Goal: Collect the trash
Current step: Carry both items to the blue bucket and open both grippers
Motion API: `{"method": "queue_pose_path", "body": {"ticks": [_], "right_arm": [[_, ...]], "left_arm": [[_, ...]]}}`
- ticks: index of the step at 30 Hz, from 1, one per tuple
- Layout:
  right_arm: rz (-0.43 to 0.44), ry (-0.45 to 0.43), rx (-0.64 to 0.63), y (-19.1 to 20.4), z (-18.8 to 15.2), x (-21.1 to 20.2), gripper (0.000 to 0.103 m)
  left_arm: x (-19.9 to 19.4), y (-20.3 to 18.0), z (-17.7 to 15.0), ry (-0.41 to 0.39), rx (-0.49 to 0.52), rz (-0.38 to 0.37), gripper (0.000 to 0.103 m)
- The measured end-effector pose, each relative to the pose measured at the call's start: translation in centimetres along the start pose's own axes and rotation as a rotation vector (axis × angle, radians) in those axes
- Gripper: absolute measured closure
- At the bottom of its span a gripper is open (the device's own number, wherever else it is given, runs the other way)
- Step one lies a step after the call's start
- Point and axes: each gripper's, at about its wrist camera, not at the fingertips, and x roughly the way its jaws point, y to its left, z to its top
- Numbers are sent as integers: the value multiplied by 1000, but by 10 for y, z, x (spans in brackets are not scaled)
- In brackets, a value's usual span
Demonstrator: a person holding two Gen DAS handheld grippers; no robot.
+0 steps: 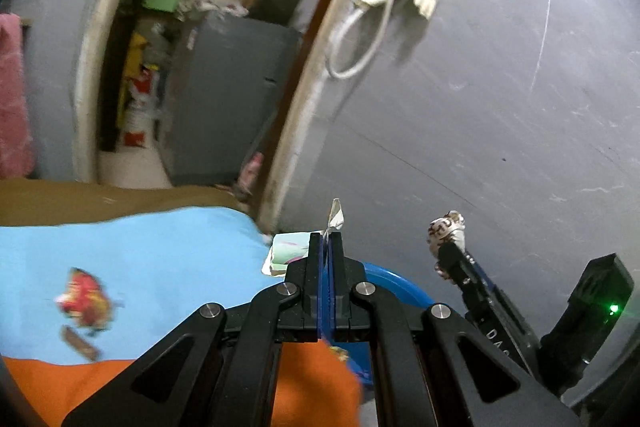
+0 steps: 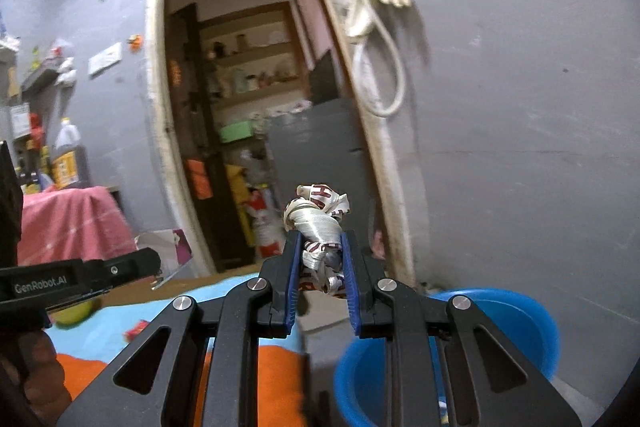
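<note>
A: Nearest first. The left tongs (image 1: 326, 247) are clamped fully together on a thin scrap of pale paper (image 1: 335, 215), which sticks up above the tips. The right tongs (image 2: 320, 259) stand only slightly apart, gripping a crumpled white wrapper (image 2: 316, 223) with dark red lettering.

B: And the bin?

A: A blue bucket (image 2: 516, 311) sits low, just beyond and to the right of the right tongs, beside the grey wall (image 2: 520, 147). I'd judge it the drop point. Its inside is mostly hidden; I can't tell what it holds.

B: Risks?

A: The scrap is caught by an edge, so it could slip loose on a quick swing. The wrapper bulges past the pads and might spring out, landing on the blue cloth (image 1: 140, 251) instead. Letting go before the tongs are over the rim would miss.

B: Anything left behind?

A: A red wrapper (image 1: 84, 301) lies on that cloth, well apart from the bucket. Farther off, an open doorway (image 2: 240, 107) shows shelves.
</note>
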Motion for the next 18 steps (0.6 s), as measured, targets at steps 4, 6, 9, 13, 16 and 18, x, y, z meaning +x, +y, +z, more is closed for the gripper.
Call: {"method": "queue_pose_path", "body": {"ticks": [4, 6, 9, 13, 16, 18], "right_arm": [[-70, 46, 66, -28, -2, 3, 84], [-96, 73, 93, -39, -4, 5, 84], [-134, 118, 124, -50, -7, 10, 83], [-163, 184, 159, -62, -11, 18, 82], [-174, 219, 171, -66, -14, 22, 82], [-183, 240, 181, -71, -16, 23, 81]], "left_arm": [[30, -18, -5, 74, 21, -35, 102], [46, -24, -10, 121, 24, -47, 102], [72, -29, -19, 215, 23, -49, 102], [96, -30, -30, 290, 15, -35, 102], [107, -29, -35, 313, -2, -24, 102], [112, -29, -37, 333, -11, -25, 99]]}}
